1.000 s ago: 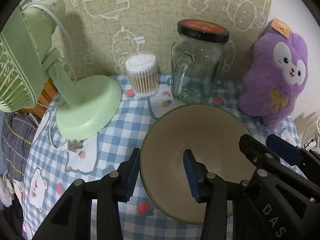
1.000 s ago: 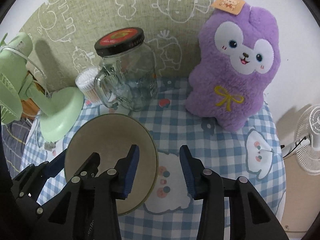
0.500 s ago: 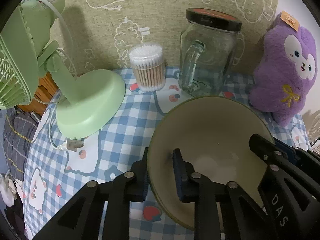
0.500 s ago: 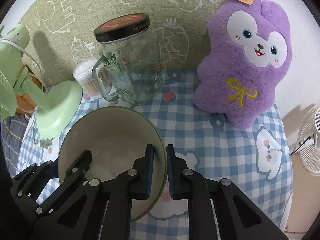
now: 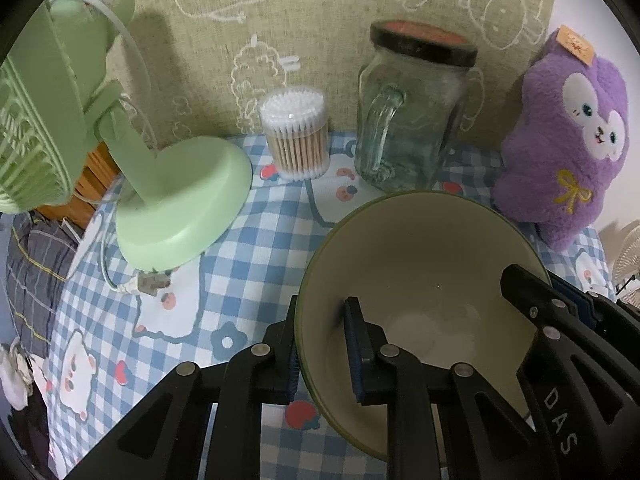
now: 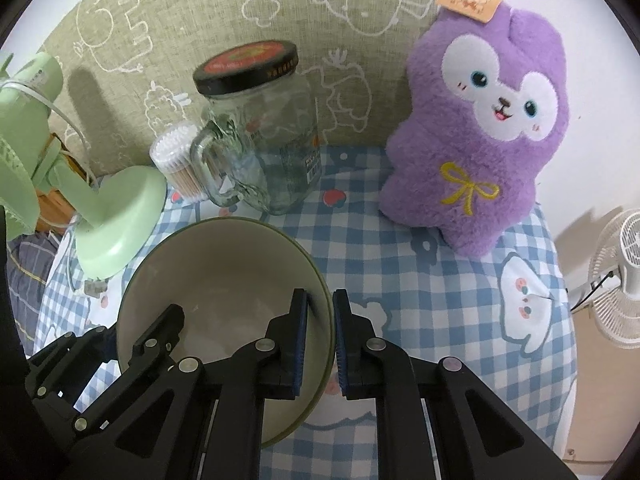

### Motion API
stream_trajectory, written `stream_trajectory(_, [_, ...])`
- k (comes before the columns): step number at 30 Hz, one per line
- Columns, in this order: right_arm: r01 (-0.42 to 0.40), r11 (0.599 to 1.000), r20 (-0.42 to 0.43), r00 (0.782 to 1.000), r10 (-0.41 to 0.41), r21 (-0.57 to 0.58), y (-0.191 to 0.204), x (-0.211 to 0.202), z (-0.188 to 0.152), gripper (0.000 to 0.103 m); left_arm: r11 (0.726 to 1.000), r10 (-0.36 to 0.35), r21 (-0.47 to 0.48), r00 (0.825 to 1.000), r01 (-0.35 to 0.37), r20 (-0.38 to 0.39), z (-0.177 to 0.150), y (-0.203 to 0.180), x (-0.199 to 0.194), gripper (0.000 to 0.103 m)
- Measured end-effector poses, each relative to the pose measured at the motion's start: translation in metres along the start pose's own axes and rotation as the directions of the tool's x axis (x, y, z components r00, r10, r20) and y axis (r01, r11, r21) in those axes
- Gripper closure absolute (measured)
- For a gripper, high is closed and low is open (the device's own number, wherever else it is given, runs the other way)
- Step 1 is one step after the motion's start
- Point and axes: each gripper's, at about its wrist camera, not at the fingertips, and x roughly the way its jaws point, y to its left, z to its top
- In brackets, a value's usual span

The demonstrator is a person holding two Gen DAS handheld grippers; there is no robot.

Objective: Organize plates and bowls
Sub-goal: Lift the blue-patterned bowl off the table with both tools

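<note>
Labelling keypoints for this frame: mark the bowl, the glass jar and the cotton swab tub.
bowl (image 5: 424,264): left wrist view, on the bare inner wall.
glass jar (image 6: 276,160): right wrist view, on the clear glass body below the black lid.
cotton swab tub (image 5: 296,136): left wrist view, on the side of the tub.

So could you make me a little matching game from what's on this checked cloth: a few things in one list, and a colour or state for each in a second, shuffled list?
Things:
1. bowl
2. glass jar
3. plush toy
4. desk fan

Descriptions:
A. purple, with a yellow bow on its front
B. pale green, on a wide round base
C. clear, with a handle and a black lid
D. clamped at opposite rims by the left gripper and the right gripper

Pairs: 1-D, 2-C, 3-A, 4-B
</note>
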Motion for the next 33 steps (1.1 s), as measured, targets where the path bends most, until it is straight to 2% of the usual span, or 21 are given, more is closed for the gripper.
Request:
stream_trajectory(17, [0.018,1.000,0.083,0.996,-0.017,-0.004,0.011,-0.093,-0.006,0.087,1.000,-0.007,0.018,0.995,0.005,0.098,-0.004,0.008,-0.090,0.086])
stream_trajectory(33, [0.053,0.998,0.141,0.989,-0.055,0.019,0.023,-0.182,-0.036,0.087,0.998,-0.044,0.043,0.987,0.038,0.152,-0.031,0.022,-0.173,0.086])
